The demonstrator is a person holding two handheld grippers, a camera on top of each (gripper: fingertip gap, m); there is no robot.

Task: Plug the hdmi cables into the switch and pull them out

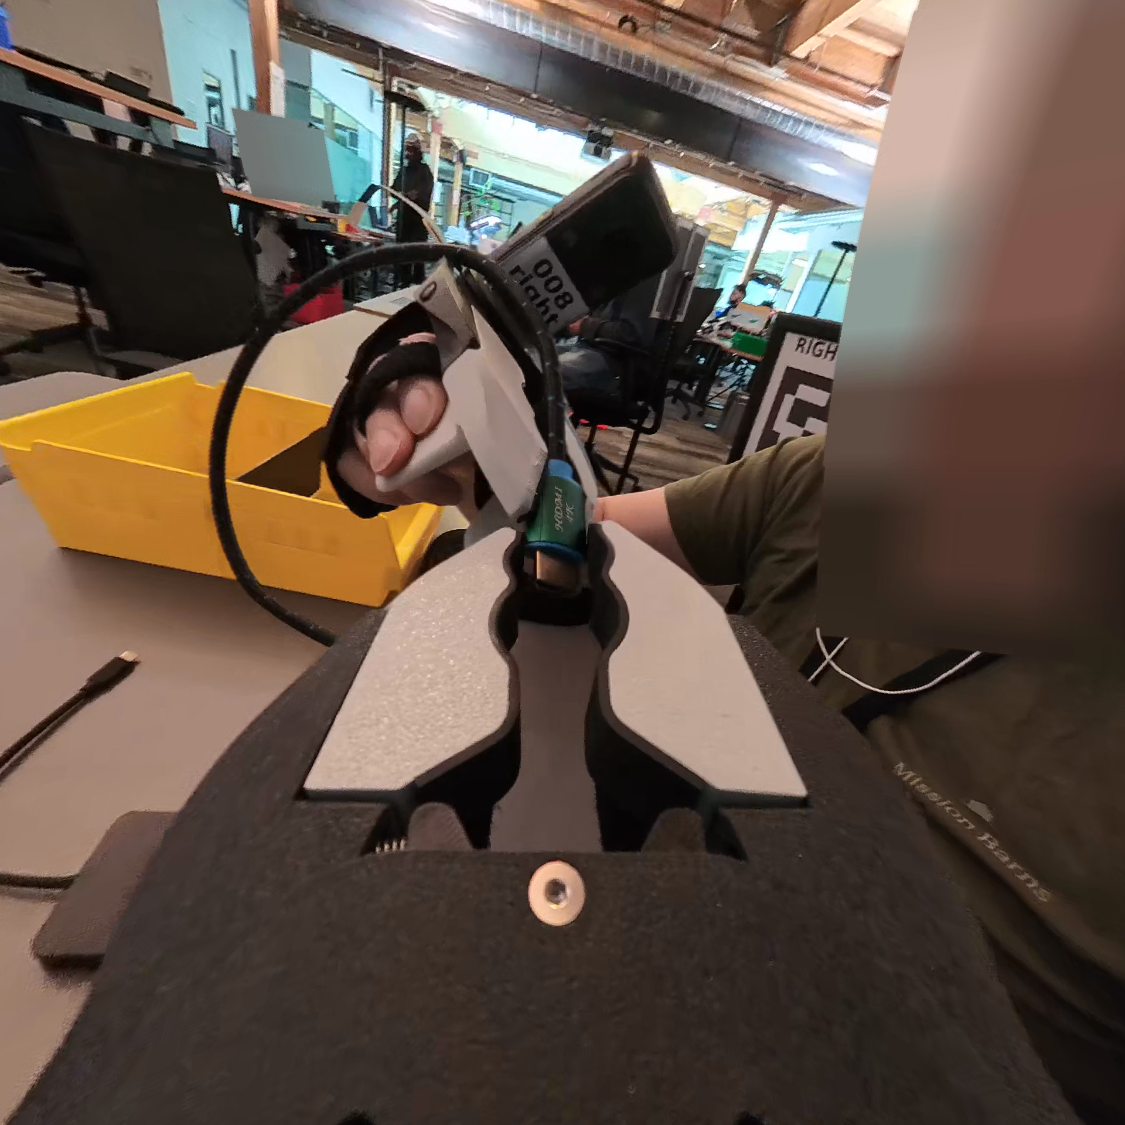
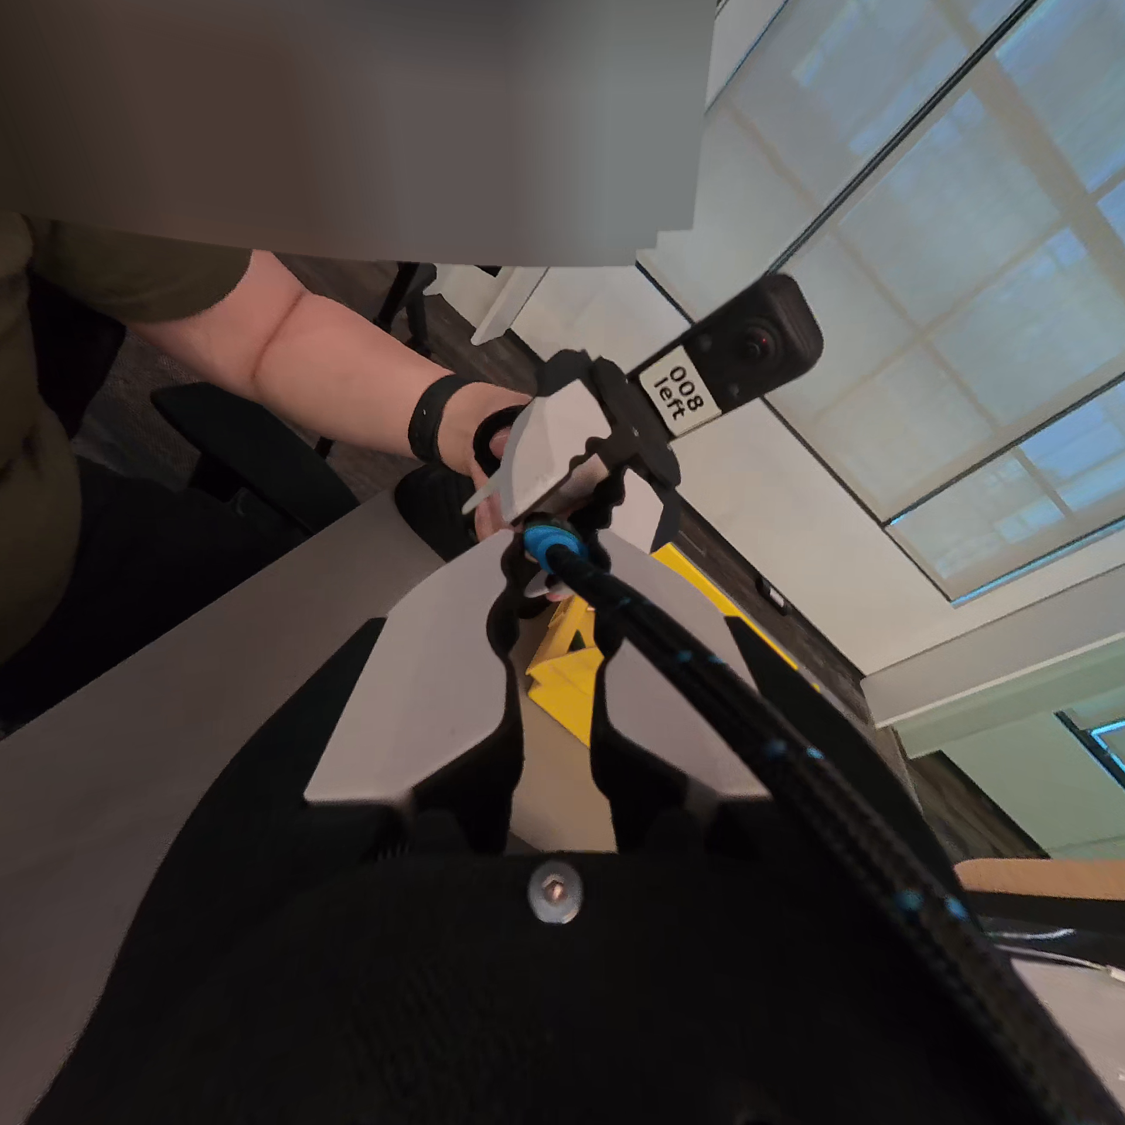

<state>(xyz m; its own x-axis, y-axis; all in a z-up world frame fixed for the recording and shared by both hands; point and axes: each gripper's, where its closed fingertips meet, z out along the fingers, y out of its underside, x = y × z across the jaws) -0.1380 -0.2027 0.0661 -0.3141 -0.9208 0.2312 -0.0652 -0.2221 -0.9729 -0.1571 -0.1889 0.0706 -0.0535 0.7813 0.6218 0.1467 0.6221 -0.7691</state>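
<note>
My left gripper is shut on a small black switch, which shows only as a dark block between the fingertips. My right gripper is shut on a green and blue hdmi plug, whose blue collar shows in the right wrist view. The plug's metal tip sits at the switch's port, partly inside it. The black braided cable loops up over the right gripper and down to the table; it also runs along the right finger. The two grippers face each other, tips nearly touching.
A yellow bin stands on the grey table behind the cable loop. A thin black cable with a small plug and a flat dark pad lie at the left. The person's torso and arm are at the right. Both grippers' tips are close together, under 4 cm apart.
</note>
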